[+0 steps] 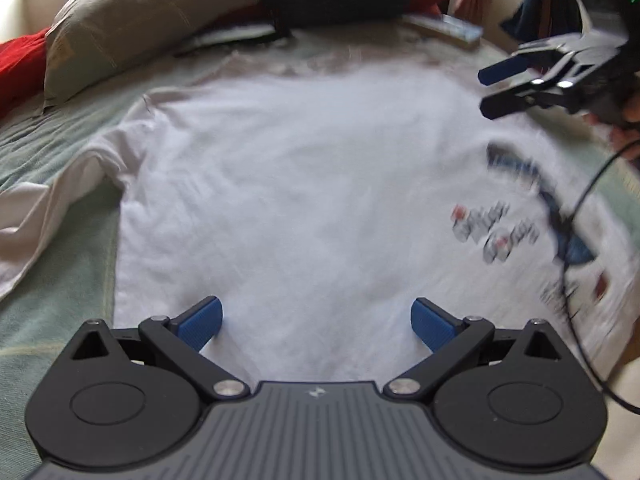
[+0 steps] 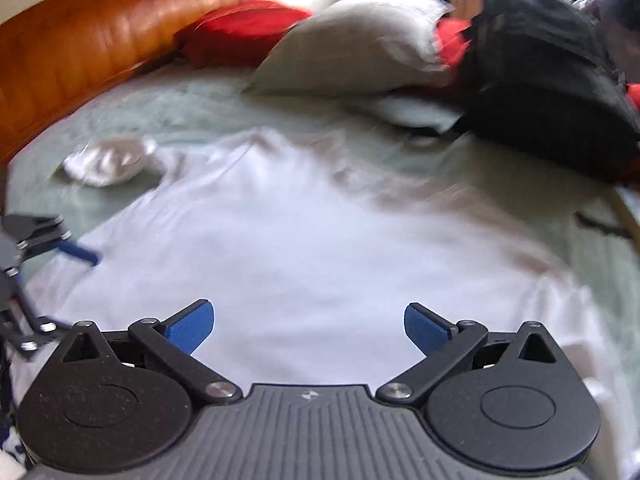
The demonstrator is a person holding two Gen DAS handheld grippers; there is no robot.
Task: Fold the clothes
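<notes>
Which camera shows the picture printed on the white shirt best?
The left wrist view. The blurry blue, red and grey print on the white shirt shows at that view's right side. The right wrist view shows only plain white cloth, with no clear print.

White long-sleeved shirt [image 1: 304, 184] below my jaws, spread flat on the green bed, one sleeve trailing off sideways, blurred printed graphic on one folded-over part

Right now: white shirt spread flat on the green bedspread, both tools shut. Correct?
Not quite. Both tools are open: left tool and right tool have their jaws spread apart, per each wrist view. The white shirt does lie spread on the green bedspread.
</notes>
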